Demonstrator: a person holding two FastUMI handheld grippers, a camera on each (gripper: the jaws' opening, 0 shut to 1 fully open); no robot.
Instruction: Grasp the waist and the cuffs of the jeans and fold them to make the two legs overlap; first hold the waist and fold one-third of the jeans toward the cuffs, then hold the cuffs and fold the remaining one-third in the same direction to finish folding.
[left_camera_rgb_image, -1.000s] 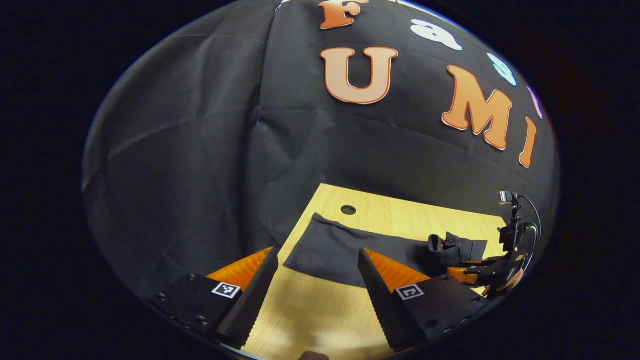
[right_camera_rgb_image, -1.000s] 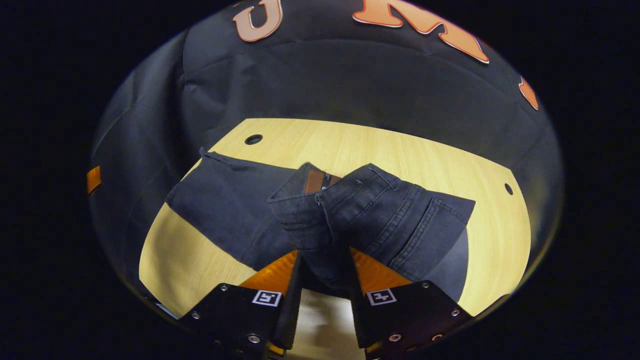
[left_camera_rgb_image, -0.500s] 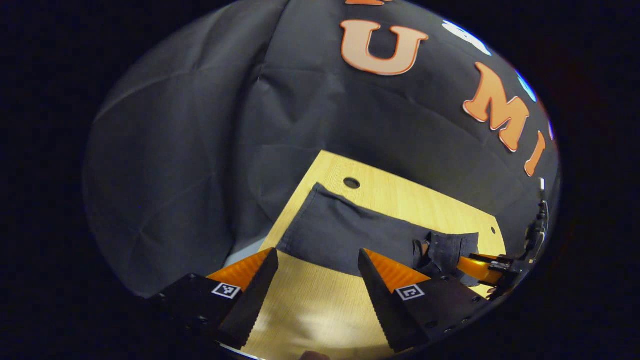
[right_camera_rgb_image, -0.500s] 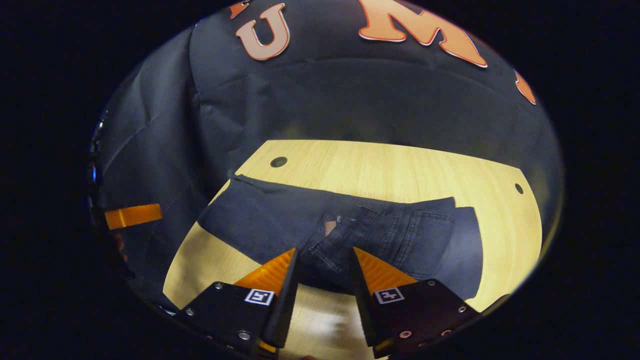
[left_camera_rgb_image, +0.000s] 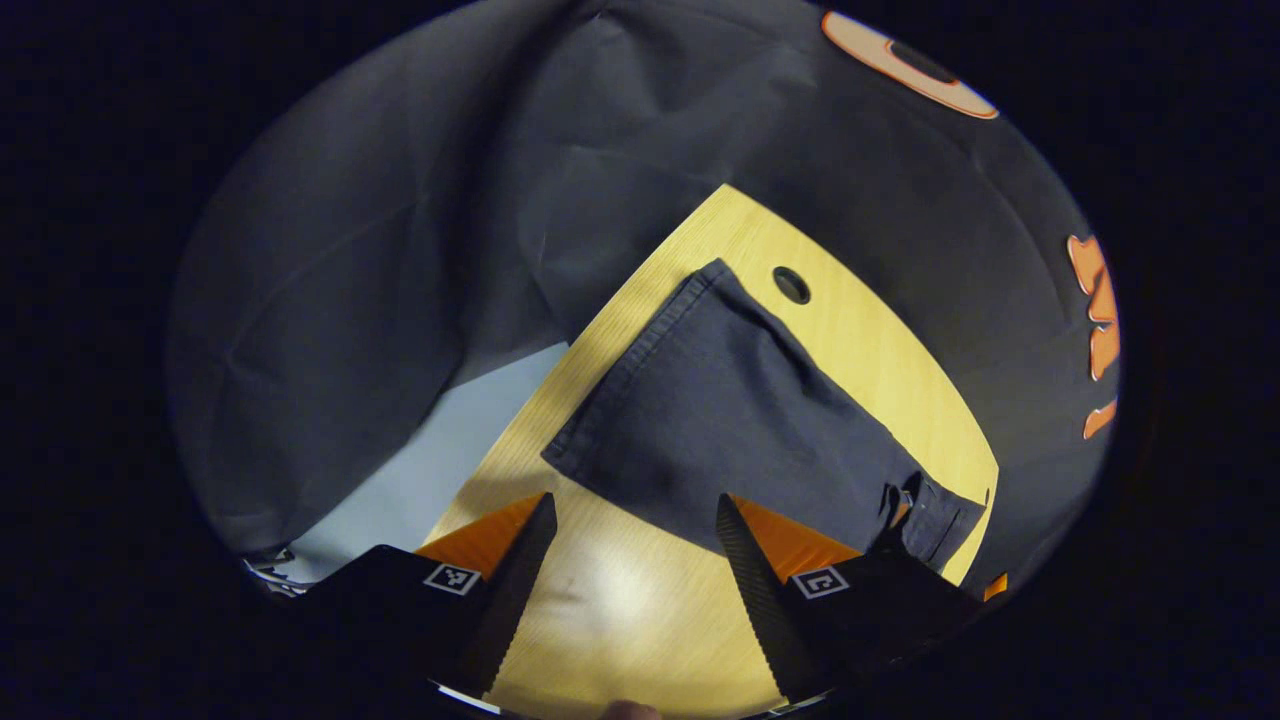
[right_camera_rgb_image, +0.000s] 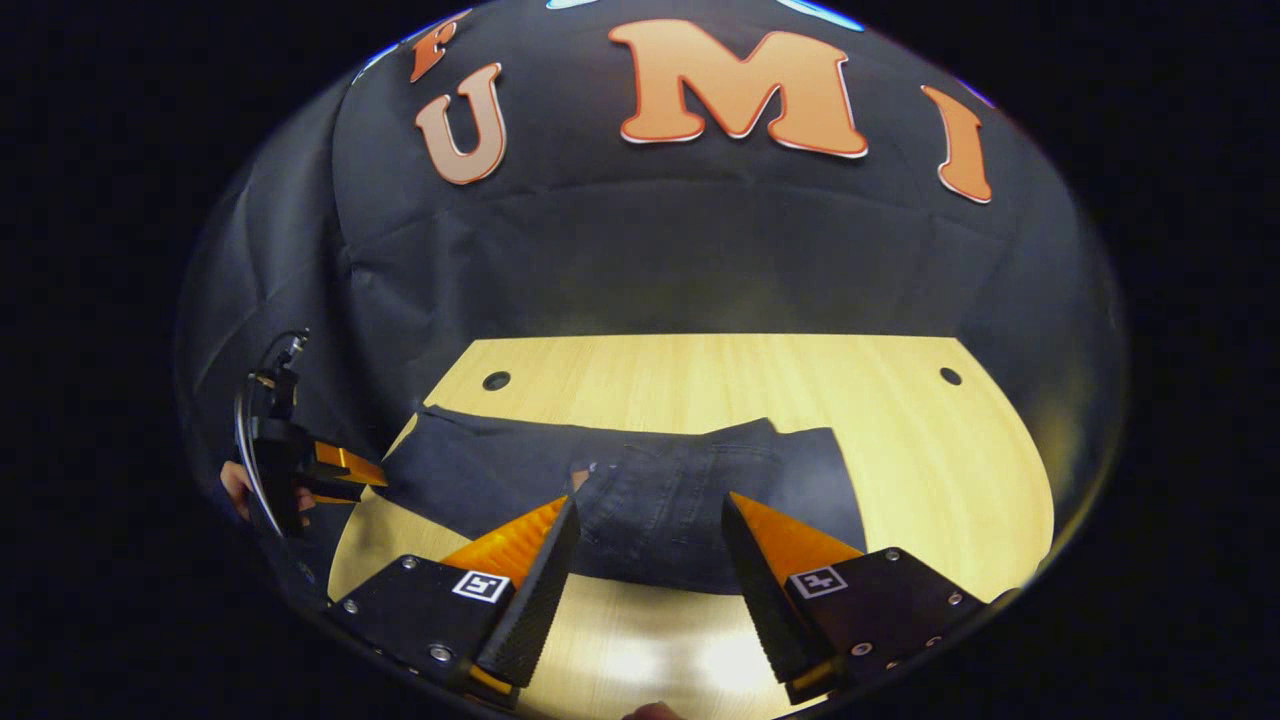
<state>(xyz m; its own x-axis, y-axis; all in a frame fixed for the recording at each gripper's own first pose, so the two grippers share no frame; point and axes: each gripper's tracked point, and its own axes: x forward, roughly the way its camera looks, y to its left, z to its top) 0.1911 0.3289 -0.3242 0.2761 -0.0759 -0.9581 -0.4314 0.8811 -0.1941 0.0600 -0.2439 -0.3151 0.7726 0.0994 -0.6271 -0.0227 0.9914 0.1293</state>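
A: One pair of jeans (right_camera_rgb_image: 640, 490) lies flat on the bench (right_camera_rgb_image: 900, 440), waist end folded over the legs, I think; it's dim.

B: Yep. Two grippers: right gripper (right_camera_rgb_image: 648, 530) and left gripper (left_camera_rgb_image: 632, 520) both hover with fingers spread wide, holding nothing. Two holes in the bench.

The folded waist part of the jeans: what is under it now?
The waist part lies flat on the jeans' own legs, which rest on the wooden table. The leg cloth directly beneath it is covered, so any wrinkles there cannot be seen.
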